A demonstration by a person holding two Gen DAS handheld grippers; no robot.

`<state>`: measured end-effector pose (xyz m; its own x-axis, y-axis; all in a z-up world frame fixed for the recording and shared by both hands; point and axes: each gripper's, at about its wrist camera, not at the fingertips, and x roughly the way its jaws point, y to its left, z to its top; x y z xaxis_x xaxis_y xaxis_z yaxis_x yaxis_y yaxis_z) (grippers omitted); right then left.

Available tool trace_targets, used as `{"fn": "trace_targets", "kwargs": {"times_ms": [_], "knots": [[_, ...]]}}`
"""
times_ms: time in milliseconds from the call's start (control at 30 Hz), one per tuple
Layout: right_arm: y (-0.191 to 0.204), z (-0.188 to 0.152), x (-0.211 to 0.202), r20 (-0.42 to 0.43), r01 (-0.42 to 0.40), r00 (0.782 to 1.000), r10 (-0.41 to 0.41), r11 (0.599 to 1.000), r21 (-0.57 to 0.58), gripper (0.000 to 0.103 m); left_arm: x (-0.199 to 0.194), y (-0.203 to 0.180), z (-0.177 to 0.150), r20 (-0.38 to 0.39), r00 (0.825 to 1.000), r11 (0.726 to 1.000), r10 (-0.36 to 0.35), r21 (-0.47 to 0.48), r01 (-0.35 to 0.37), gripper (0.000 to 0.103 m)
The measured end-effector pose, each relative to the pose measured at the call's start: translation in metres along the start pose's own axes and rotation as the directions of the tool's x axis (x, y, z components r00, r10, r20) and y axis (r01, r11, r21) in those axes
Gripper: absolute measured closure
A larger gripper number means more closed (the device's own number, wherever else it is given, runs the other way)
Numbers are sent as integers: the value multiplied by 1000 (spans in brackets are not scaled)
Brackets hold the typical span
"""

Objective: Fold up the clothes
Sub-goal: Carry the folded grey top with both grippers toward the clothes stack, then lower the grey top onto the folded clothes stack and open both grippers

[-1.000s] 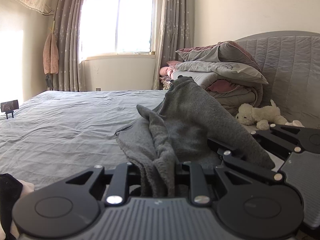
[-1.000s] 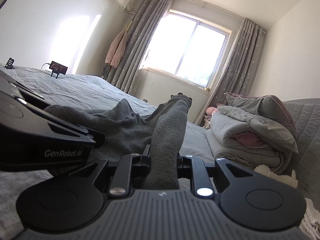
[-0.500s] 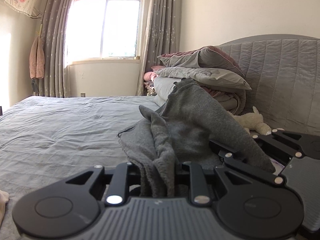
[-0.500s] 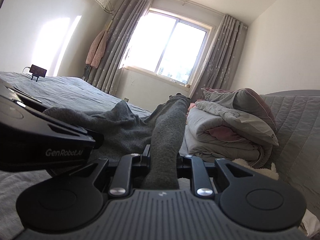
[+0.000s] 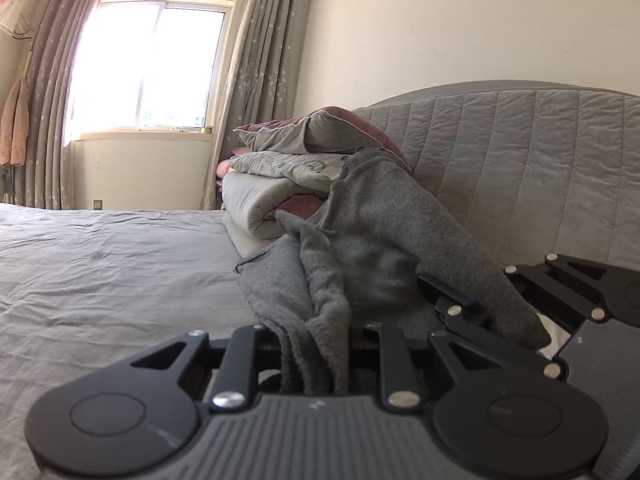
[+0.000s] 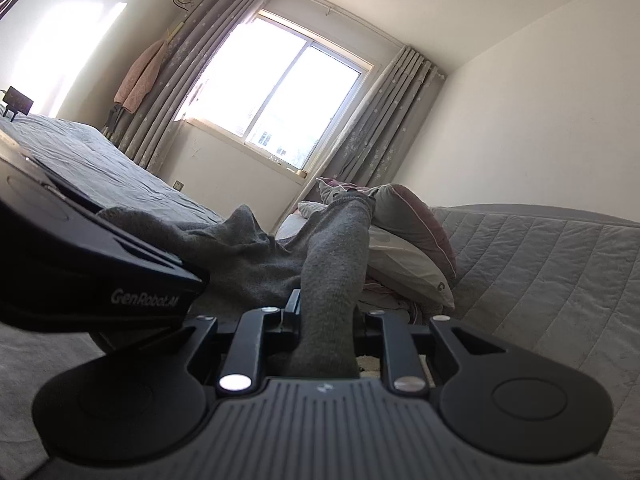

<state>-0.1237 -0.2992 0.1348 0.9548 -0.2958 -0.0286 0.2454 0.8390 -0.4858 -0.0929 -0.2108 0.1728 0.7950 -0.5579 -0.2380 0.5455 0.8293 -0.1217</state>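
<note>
Sweater (image 5: 384,232) grey, held off bed (image 5: 100,280); left gripper (image 5: 316,344) jaws clamped on bunched edge, right gripper (image 6: 326,328) jaws clamped on sleeve

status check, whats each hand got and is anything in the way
Left tongs and right tongs both shut on the grey garment. Garment bunched between them above the bed. Stacked bedding just beyond.
</note>
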Motion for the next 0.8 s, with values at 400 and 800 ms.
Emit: {"fn": "trace_targets", "kwargs": {"times_ms": [400,800], "knots": [[-145,-70,35,-81,-47,996,45,999,-19,83,109,-132,14,-44,980,980,-193,-61,190,81],[-269,-147,71,-204,-204,939,278,924,322,83,192,-227,-18,-140,946,950,-293,-149,273,81]]}}
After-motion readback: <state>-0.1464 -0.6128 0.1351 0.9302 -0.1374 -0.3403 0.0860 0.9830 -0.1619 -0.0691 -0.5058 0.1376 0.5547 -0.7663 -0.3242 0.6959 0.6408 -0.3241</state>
